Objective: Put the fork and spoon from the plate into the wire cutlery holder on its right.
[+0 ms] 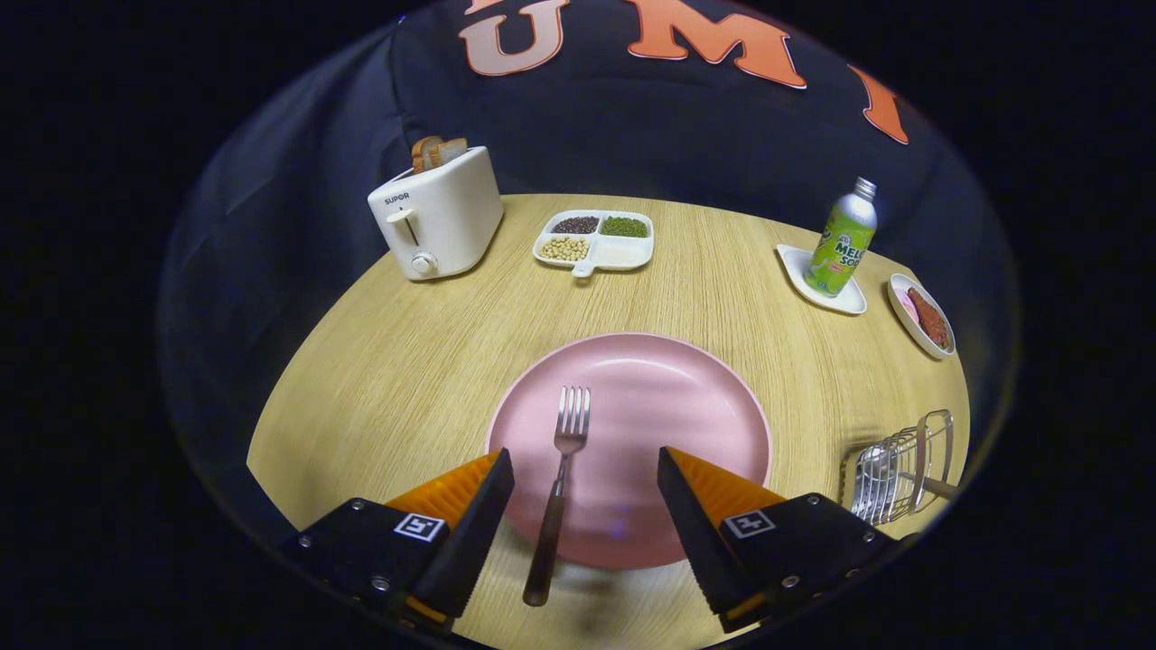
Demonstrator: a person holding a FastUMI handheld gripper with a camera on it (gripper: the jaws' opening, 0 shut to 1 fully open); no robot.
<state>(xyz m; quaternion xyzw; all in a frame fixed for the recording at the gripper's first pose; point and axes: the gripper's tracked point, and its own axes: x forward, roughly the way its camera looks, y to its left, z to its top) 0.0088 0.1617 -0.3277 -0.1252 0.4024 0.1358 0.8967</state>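
Tongs (585, 492) spread apart, fork (560, 483) lying untouched between them on the plate (686, 397).

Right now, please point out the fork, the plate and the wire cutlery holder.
fork (562, 478): gripper view, on its neck.
plate (686, 397): gripper view, on its bare middle.
wire cutlery holder (890, 483): gripper view, on its wire side.

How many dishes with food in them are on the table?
2: a divided dish of beans beyond the pink plate, beside the toaster, and a small dish beside the bottle.
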